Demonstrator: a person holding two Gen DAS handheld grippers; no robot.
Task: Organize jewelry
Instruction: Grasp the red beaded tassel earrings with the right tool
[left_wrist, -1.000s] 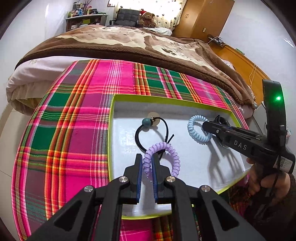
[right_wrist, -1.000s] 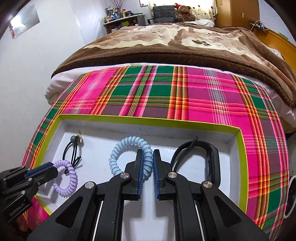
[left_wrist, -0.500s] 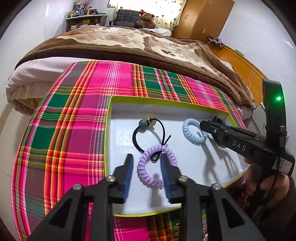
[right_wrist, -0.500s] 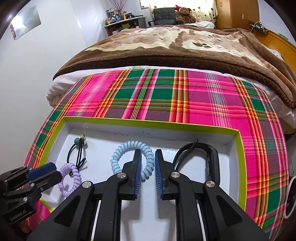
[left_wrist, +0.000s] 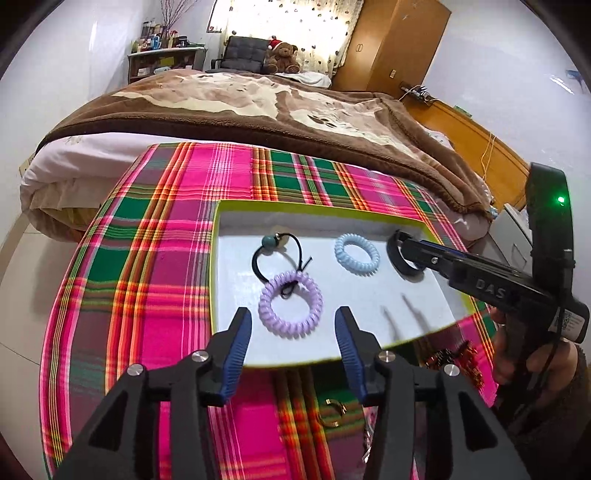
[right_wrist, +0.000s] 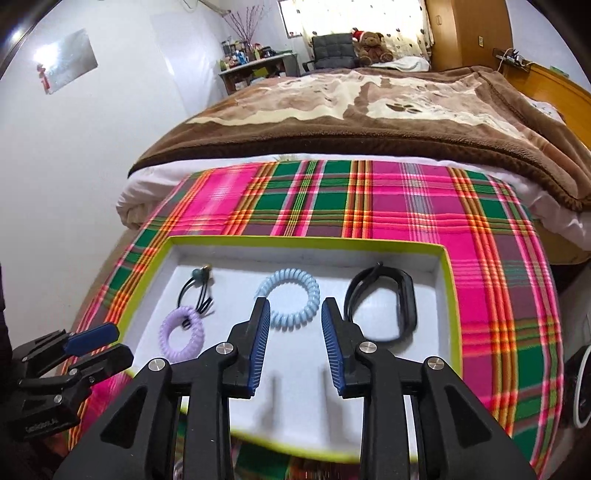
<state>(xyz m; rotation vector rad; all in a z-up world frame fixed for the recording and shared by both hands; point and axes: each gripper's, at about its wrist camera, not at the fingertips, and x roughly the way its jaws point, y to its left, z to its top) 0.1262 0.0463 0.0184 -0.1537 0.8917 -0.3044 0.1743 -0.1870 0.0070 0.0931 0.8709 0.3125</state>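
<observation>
While both grippers hung over the shallow white tray with the lime-green rim, everything inside it lay loose on the white floor. Far left was the thin black elastic hair tie with a teal bead, its tail end poking under the lilac spiral coil hair tie, so those two overlapped. The left gripper sat just short of the lilac one, its blue-padded fingers spread wide and opening, nothing pinched between them. Moving right, the pale blue spiral coil hair tie lay flat near the middle of the tray, apart from the others. The right gripper was right in front of it, fingers about halfway apart and opening too, not touching it as far as I could see. Furthest right was the black rubbery wristband, near the tray's right wall. All of it sat on a pink-and-green plaid cloth covering the bench.
</observation>
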